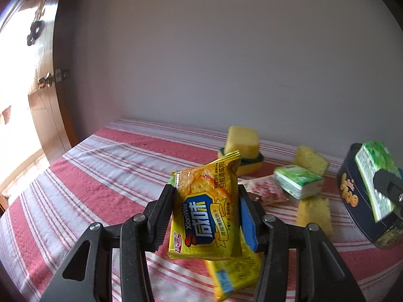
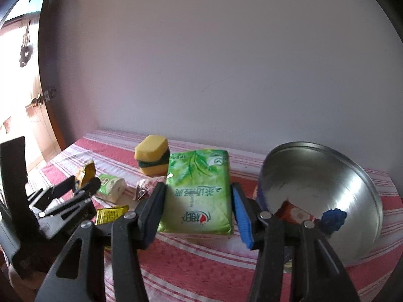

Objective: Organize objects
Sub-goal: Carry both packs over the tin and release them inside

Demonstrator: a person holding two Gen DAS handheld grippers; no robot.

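Note:
My left gripper point(image 1: 205, 201) is shut on a yellow cracker packet point(image 1: 206, 211) and holds it above the striped cloth point(image 1: 88, 176). It also shows at the left of the right wrist view point(image 2: 83, 181). My right gripper point(image 2: 197, 209) is shut on a green tissue pack point(image 2: 199, 193), held above the cloth next to a round tin point(image 2: 327, 183). The tin is dark blue outside and shiny inside, with a red packet point(image 2: 294, 212) and a blue object point(image 2: 333, 219) in it. In the left wrist view the held tissue pack point(image 1: 375, 176) hangs in front of the tin point(image 1: 352, 191).
On the cloth lie a second yellow cracker packet point(image 1: 234, 271), a second green tissue pack point(image 1: 298, 180), a pink flowered packet point(image 1: 267, 190), loose yellow sponges point(image 1: 313, 214) and a stacked yellow and green sponge point(image 2: 152, 157). A wall stands behind; a wooden door point(image 1: 37, 100) at left.

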